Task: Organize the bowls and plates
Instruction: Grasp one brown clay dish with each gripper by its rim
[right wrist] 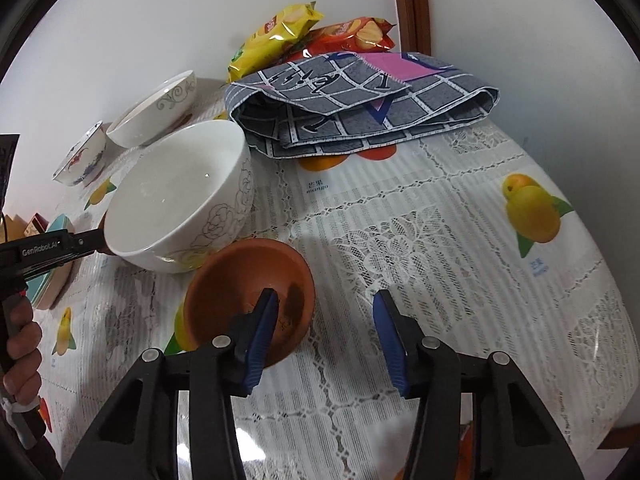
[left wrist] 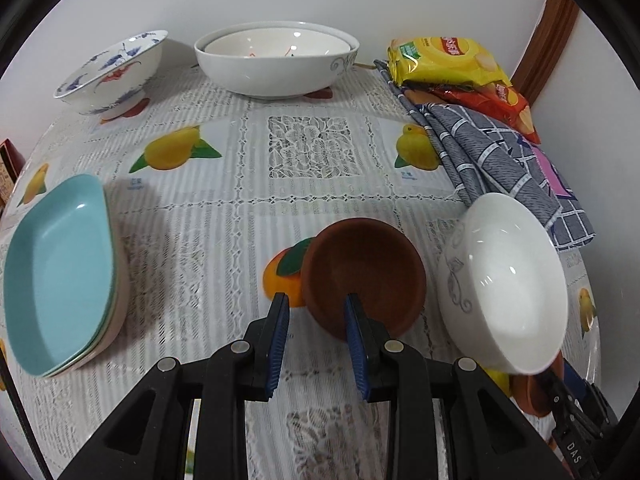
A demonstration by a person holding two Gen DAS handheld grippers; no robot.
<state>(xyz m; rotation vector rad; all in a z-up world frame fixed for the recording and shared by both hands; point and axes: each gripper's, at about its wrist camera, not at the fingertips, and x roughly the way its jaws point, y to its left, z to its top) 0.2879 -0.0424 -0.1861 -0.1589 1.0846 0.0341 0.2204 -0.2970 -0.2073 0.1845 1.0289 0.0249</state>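
Two brown clay bowls are in play. My left gripper (left wrist: 318, 312) is shut on one brown bowl (left wrist: 364, 276): its right finger is inside, its left finger outside the near wall. A white bowl (left wrist: 504, 280) with grey flower lines stands just to its right. My right gripper (right wrist: 324, 312) is open over the other brown bowl (right wrist: 248, 300), which rests on the tablecloth. Its left finger reaches into that bowl, and its right finger stands clear of the rim. In the right wrist view the white bowl (right wrist: 176, 200) hides most of the left gripper's bowl.
Stacked teal dishes (left wrist: 60, 276) lie at the left. A blue-patterned bowl (left wrist: 116, 76) and a large white bowl (left wrist: 276, 64) holding a smaller one stand by the wall. Snack bags (left wrist: 448, 60) and a folded grey checked cloth (right wrist: 360, 100) fill the back right. A person's hand (right wrist: 22, 352) grips the left handle.
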